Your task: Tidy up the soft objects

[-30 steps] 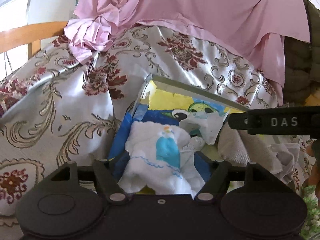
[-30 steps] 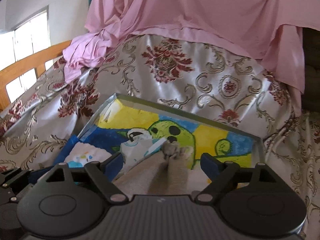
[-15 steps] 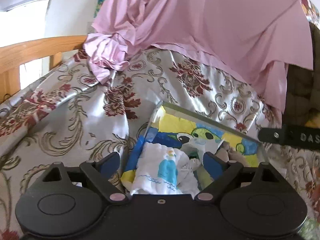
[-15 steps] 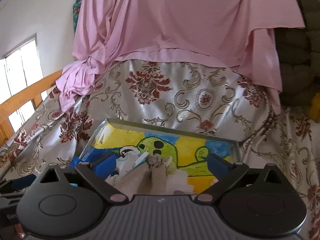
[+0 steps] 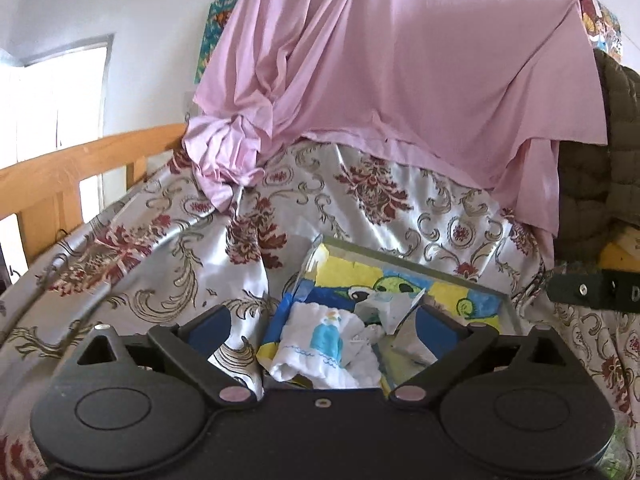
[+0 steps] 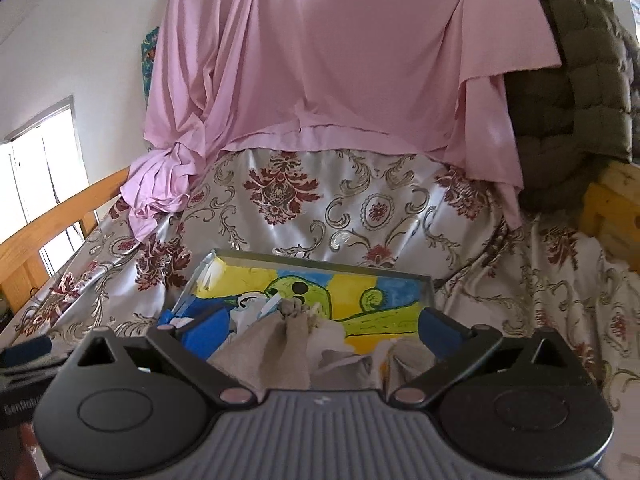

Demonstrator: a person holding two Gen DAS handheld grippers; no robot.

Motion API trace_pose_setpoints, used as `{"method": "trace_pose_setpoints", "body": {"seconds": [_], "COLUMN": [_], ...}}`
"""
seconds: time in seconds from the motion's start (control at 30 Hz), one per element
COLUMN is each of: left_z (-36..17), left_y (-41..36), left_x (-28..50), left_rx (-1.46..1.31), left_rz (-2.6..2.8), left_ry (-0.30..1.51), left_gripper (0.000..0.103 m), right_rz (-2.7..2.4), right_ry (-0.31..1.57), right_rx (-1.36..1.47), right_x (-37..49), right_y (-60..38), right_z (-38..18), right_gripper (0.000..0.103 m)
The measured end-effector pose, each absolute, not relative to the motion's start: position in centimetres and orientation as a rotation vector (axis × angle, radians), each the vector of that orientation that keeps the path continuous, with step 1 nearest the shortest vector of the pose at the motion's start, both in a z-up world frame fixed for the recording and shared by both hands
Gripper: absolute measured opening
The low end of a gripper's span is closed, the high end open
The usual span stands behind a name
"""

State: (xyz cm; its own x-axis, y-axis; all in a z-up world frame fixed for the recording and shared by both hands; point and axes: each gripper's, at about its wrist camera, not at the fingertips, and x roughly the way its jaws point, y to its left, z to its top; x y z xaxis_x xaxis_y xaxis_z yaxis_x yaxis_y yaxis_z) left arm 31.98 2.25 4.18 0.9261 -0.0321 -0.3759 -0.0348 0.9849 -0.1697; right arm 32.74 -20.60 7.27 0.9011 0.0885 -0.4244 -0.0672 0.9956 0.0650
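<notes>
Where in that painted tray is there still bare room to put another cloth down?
The tray is bare along its far rim and right end, over the yellow and blue paint. Its near left is crowded: white cloth, beige cloth. The patterned bedspread right of the tray is bare too.

From close behind each gripper we look forward and slightly down, both views sharing the painted tray (image 5: 404, 276) (image 6: 320, 276) low in frame.

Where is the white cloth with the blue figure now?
In the left wrist view, the white cloth lies in the painted tray, at its left end, beside the beige cloth.
</notes>
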Motion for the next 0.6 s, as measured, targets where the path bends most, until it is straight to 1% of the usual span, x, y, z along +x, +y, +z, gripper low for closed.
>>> {"method": "trace_pose_setpoints", "body": {"seconds": [0.13, 0.33, 0.6], "left_z": [4.6, 4.7, 5.4], "left_y": [1.8, 1.2, -0.8], "left_x": [30.4, 28.2, 24.6], "left_rx": [-0.137, -0.119, -0.086], "left_rz": [0.037, 0.062, 0.092], "left_ry": [0.334, 0.329, 0.266], "left_gripper": [0.1, 0.1, 0.102], "right_rz": [0.068, 0.059, 0.056], "right_ry": [0.432, 0.423, 0.382], "right_rx": [0.044, 0.036, 0.057], "right_x": [30.5, 27.1, 23.6], "right_y": [-21.1, -21.8, -23.3], "right_z": [7.0, 6.1, 5.6], "right_gripper": [0.103, 0.103, 0.103]}}
